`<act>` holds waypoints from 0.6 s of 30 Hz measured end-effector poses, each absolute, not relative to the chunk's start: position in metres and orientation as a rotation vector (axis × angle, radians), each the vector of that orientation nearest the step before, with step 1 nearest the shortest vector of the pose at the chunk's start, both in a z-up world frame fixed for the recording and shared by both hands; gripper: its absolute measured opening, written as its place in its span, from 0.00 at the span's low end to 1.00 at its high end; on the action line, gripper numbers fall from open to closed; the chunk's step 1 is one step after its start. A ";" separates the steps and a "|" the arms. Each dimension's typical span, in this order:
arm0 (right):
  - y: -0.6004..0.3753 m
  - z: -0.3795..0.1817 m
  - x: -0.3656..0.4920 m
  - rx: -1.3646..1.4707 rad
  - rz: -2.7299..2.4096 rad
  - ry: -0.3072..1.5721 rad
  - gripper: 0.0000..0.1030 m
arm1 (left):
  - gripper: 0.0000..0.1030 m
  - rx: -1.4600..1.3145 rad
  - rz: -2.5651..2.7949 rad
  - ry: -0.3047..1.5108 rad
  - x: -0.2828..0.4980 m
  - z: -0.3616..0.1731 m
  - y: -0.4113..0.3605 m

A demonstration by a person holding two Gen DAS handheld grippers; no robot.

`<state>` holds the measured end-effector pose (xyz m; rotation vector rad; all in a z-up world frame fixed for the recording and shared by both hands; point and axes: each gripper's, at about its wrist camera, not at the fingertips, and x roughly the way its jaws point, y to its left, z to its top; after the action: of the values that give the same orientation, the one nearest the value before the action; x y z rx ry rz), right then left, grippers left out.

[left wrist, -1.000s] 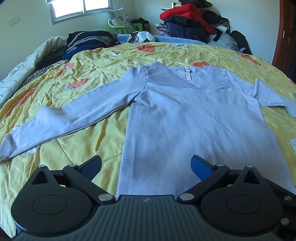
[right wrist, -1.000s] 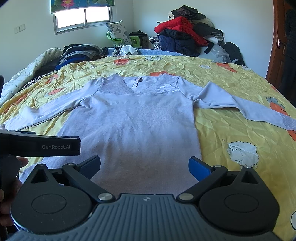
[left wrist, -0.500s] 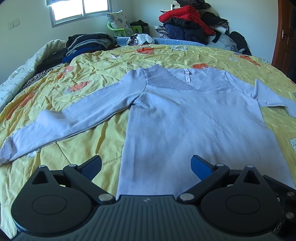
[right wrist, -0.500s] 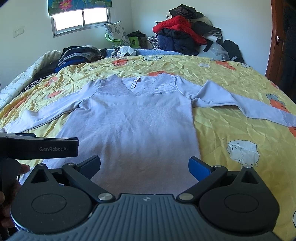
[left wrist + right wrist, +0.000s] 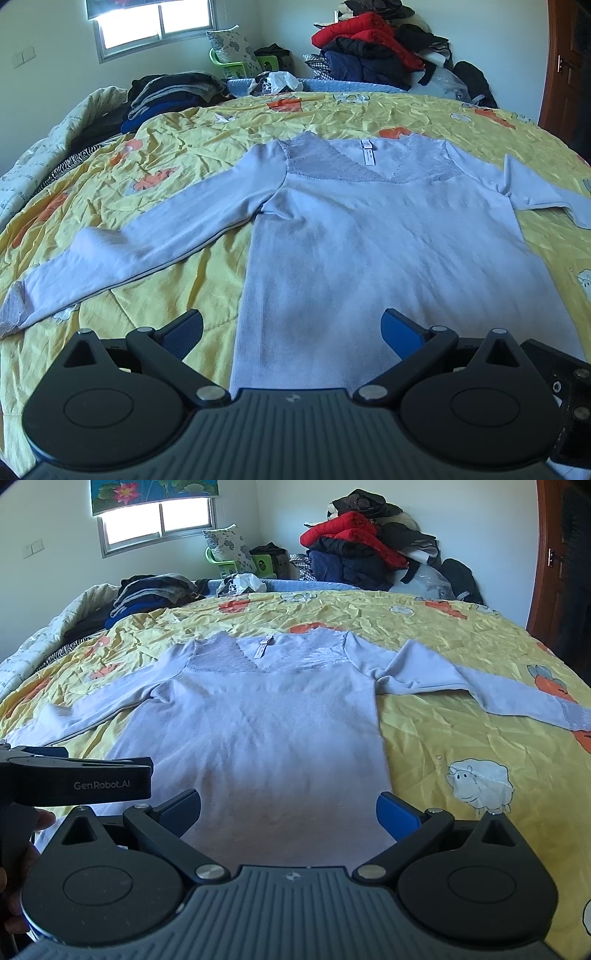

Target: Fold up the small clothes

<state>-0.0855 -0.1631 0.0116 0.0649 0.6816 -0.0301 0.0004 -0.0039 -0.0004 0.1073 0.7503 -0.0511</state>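
Note:
A pale lilac long-sleeved top (image 5: 369,240) lies flat, front up, on the yellow bedspread (image 5: 184,155), both sleeves spread out; it also shows in the right wrist view (image 5: 266,731). It has a lace V-neck with a white label (image 5: 366,155). My left gripper (image 5: 291,332) is open and empty above the left part of the hem. My right gripper (image 5: 288,810) is open and empty above the right part of the hem. The left gripper's body (image 5: 74,781) shows at the left of the right wrist view.
A pile of folded dark clothes (image 5: 170,96) sits at the bed's far left. A heap of red and dark jackets (image 5: 373,48) rises at the far right corner. A wooden door (image 5: 565,70) stands at the right. A green chair with a cushion (image 5: 236,554) is under the window.
Both grippers have pulled back and risen slightly, so the top sits a little lower and farther in both views. The top has not moved. Both grippers stay open.

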 end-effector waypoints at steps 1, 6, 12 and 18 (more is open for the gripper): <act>-0.163 0.011 -0.085 0.064 -0.031 0.682 0.99 | 1.00 0.106 -0.049 0.754 0.001 -0.001 -0.004; -0.166 0.010 -0.085 0.067 -0.034 0.683 0.99 | 1.00 0.096 -0.048 0.754 0.001 -0.001 -0.002; -0.169 0.008 -0.084 0.072 -0.045 0.683 0.99 | 1.00 0.108 -0.055 0.755 0.001 -0.003 -0.006; -0.175 0.010 -0.082 0.089 -0.048 0.669 0.99 | 1.00 0.128 -0.057 0.744 0.004 -0.002 -0.011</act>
<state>-0.0818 -0.1747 0.0098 0.0895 0.6687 -0.0478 0.0042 -0.0106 -0.0024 0.1279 0.7444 -0.0568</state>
